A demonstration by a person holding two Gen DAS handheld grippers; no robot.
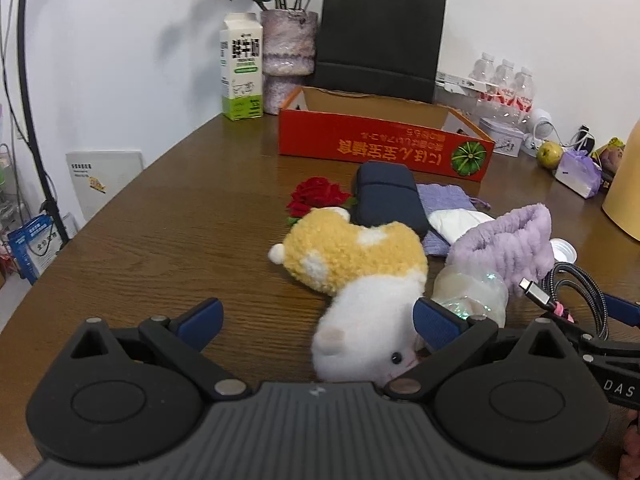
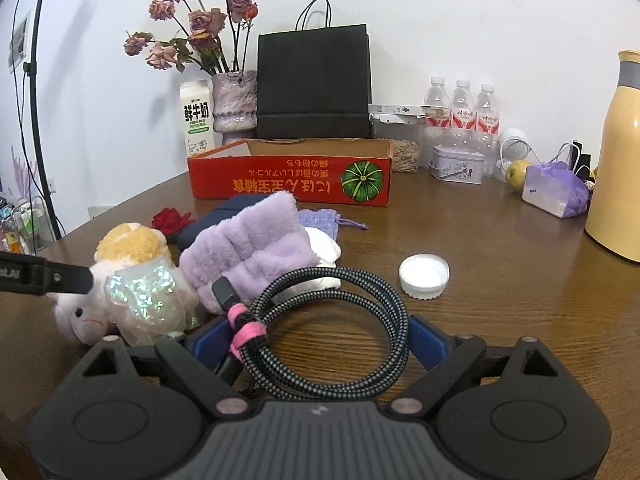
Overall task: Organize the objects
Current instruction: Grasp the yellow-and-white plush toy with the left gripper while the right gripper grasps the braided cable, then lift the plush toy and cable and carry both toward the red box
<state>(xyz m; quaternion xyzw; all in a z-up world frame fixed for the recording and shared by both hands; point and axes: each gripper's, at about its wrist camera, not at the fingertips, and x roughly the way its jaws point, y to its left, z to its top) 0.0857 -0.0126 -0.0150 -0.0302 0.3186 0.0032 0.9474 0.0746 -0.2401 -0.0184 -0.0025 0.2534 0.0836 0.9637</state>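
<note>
A yellow and white plush toy [image 1: 360, 276] lies on the brown table, its white head between the open fingers of my left gripper [image 1: 318, 322]. It also shows in the right wrist view [image 2: 120, 264]. My right gripper [image 2: 320, 340] is open around a coiled braided cable [image 2: 332, 332] with a pink tie, which also shows in the left wrist view [image 1: 576, 292]. A clear glittery bottle [image 2: 148, 300], a purple fluffy headband [image 2: 252, 248], a dark blue case [image 1: 386, 198], a red rose [image 1: 316, 194], a lilac pouch [image 2: 320, 220] and a white cap [image 2: 424, 276] lie close by.
An open red cardboard box [image 1: 384, 148] stands behind the pile, with a black paper bag [image 1: 380, 36], a vase of dried flowers [image 1: 286, 56] and a milk carton [image 1: 241, 68] at the wall. A yellow jug [image 2: 616, 160], water bottles [image 2: 462, 112], a tin [image 2: 456, 168] and an apple [image 2: 518, 174] stand right.
</note>
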